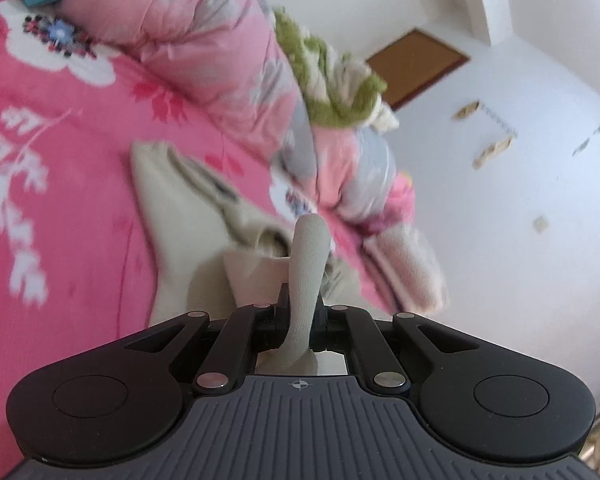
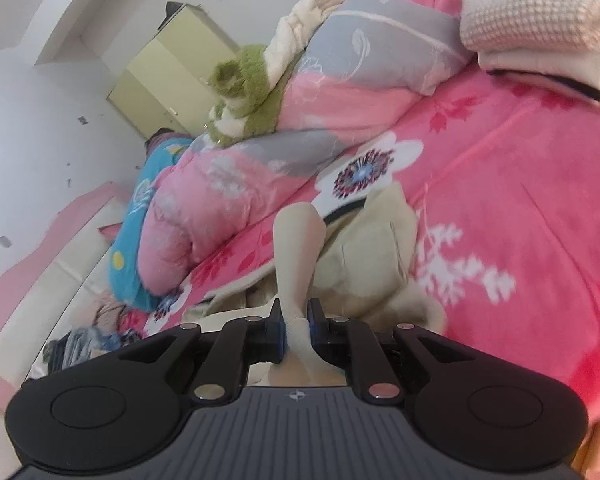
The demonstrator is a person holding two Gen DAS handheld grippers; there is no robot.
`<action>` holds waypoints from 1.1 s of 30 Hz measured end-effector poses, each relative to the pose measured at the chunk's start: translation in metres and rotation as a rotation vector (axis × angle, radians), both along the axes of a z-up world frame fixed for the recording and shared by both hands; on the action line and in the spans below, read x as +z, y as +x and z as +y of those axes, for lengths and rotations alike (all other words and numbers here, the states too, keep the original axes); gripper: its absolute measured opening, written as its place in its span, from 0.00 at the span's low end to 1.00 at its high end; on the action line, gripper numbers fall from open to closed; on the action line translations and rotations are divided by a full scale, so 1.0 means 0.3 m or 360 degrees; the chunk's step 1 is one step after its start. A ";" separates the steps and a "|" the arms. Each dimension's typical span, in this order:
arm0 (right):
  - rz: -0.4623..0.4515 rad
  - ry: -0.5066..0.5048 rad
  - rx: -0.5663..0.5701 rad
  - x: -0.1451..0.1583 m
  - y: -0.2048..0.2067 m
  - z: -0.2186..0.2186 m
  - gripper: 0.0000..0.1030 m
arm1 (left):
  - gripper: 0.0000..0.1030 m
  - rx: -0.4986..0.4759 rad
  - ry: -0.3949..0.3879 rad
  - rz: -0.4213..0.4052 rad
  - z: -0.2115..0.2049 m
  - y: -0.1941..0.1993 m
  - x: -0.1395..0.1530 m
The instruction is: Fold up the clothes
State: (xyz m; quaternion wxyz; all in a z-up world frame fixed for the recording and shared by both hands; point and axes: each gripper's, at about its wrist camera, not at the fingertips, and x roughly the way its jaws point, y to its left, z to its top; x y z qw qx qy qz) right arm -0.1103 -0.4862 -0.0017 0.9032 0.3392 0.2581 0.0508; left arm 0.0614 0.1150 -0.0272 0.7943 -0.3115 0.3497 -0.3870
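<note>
We see left gripper [image 1: 302, 312] fingers clamped on fold of beige cloth garment [image 1: 180, 200]; pinched fold sticks up and forward between them. Right gripper [image 2: 298, 320] fingers likewise clamped on another fold [image 2: 296, 248]. Garment lies on pink floral bed sheet [image 1: 80, 128], long axis running away from fingers toward pink-and-grey quilt [image 2: 260, 132].

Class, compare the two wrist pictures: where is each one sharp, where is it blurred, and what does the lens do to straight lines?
Left wrist view: the left gripper is sharp, the pink floral bedsheet and beige garment smear with motion blur, wall edges bow. Right wrist view: the right gripper is crisp, the sheet's white print smears, the cabinet leans and curves.
</note>
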 end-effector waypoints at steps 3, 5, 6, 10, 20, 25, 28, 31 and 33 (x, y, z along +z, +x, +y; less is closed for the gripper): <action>0.0033 0.0018 0.0010 -0.050 -0.083 -0.001 0.11 | 0.06 -0.0068 0.0075 0.0016 0.004 -0.077 -0.031; 0.0087 0.0052 0.0006 -0.110 -0.135 -0.011 0.11 | 0.07 -0.0124 0.0135 0.0024 0.010 -0.129 -0.052; 0.0118 0.0078 -0.0001 -0.140 -0.155 -0.018 0.11 | 0.09 -0.0142 0.0180 0.0033 0.013 -0.149 -0.059; 0.0182 0.0167 -0.0051 -0.224 -0.220 -0.048 0.21 | 0.27 -0.0066 0.0260 0.0037 0.077 -0.192 -0.049; -0.0029 0.0046 -0.0215 -0.095 -0.245 -0.161 0.29 | 0.43 0.0230 0.0267 -0.0176 0.179 -0.114 0.094; -0.0080 -0.0272 0.0065 0.034 0.065 -0.010 0.31 | 0.43 0.0121 0.0562 -0.0272 -0.066 0.087 0.134; -0.0022 -0.0458 0.0199 0.081 0.294 0.119 0.31 | 0.43 0.0089 0.0698 -0.0294 -0.239 0.219 0.134; -0.0022 -0.0579 0.0335 0.101 0.514 0.214 0.31 | 0.43 0.0023 0.0818 -0.0366 -0.430 0.356 0.136; -0.0007 -0.0671 0.0391 0.095 0.640 0.269 0.31 | 0.43 -0.0003 0.0969 -0.0444 -0.539 0.404 0.108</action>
